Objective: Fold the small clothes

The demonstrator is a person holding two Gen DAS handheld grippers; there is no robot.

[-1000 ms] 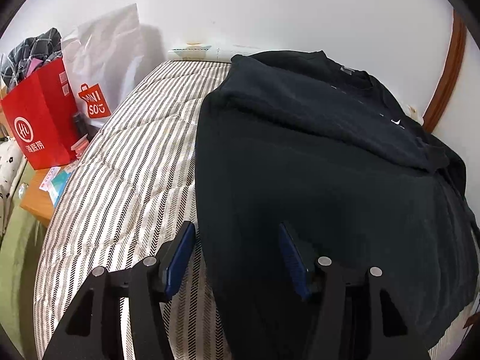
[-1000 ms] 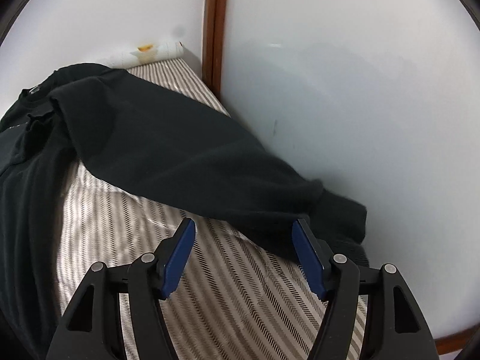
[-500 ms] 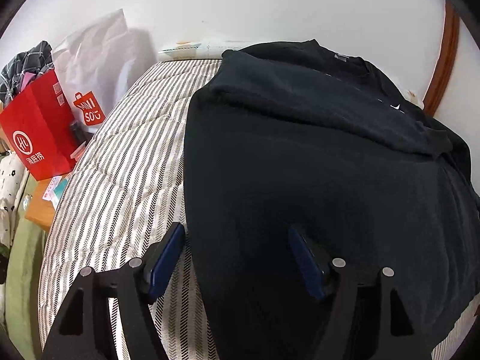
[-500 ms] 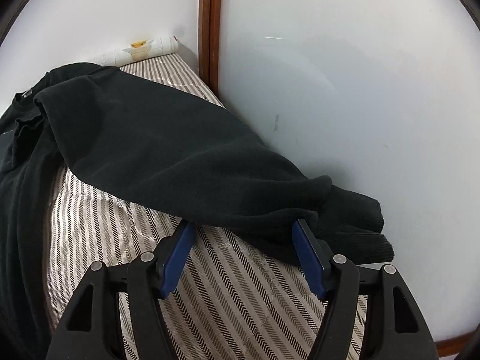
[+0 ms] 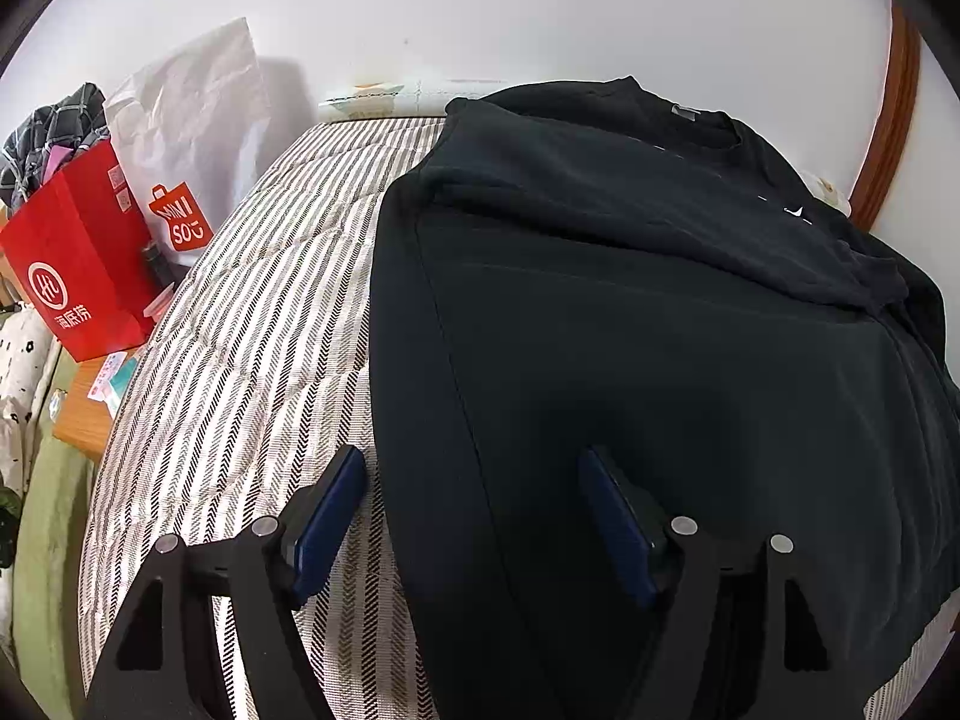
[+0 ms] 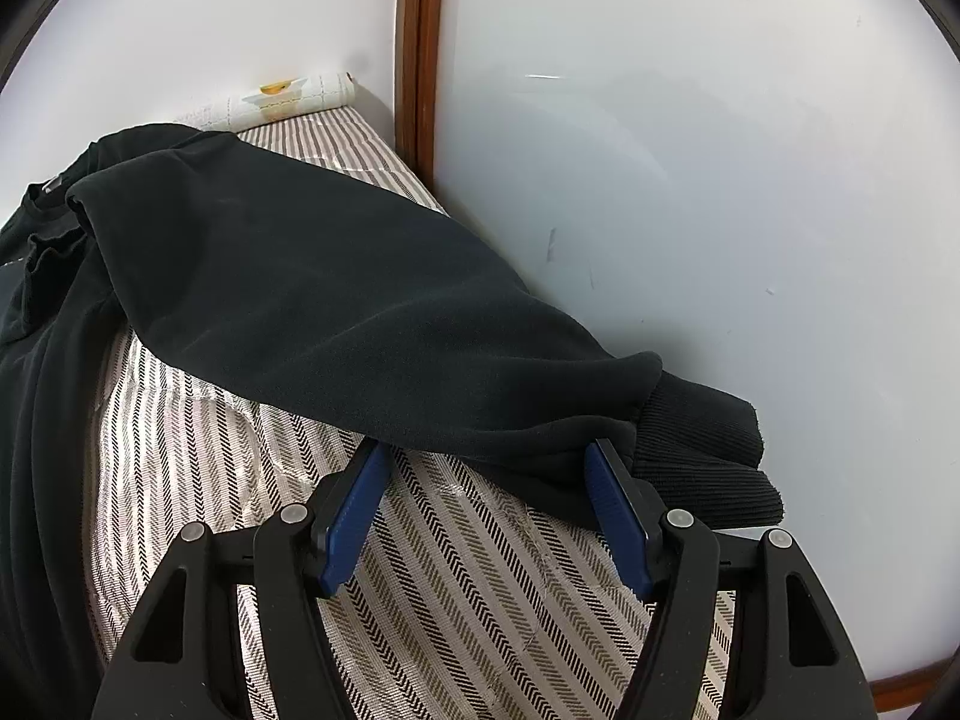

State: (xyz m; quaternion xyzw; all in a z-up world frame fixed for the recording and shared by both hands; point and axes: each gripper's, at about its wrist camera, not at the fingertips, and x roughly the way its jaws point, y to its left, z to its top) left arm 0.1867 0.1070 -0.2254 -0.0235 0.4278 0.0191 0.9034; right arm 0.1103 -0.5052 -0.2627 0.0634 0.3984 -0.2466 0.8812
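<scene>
striped bed (image 6: 480, 588) by a white wall. right gripper (image 6: 486, 516) held wide, nothing gripped, at the sleeve (image 6: 336, 312) edge. left gripper (image 5: 474, 516) opening over the black sweatshirt (image 5: 660, 330) edge, nothing clamped. soft, limp, likely light; best taken at the cuff (image 6: 702, 444).

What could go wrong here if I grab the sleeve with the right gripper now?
1. The right gripper is open at the sleeve edge near the cuff; closing may pinch the striped bedcover too.
2. The cuff lies against the wall, so a finger could scrape it.
3. The left gripper has its jaws opening over the sweatshirt's side edge, nothing pinned, so the body may drag.
</scene>
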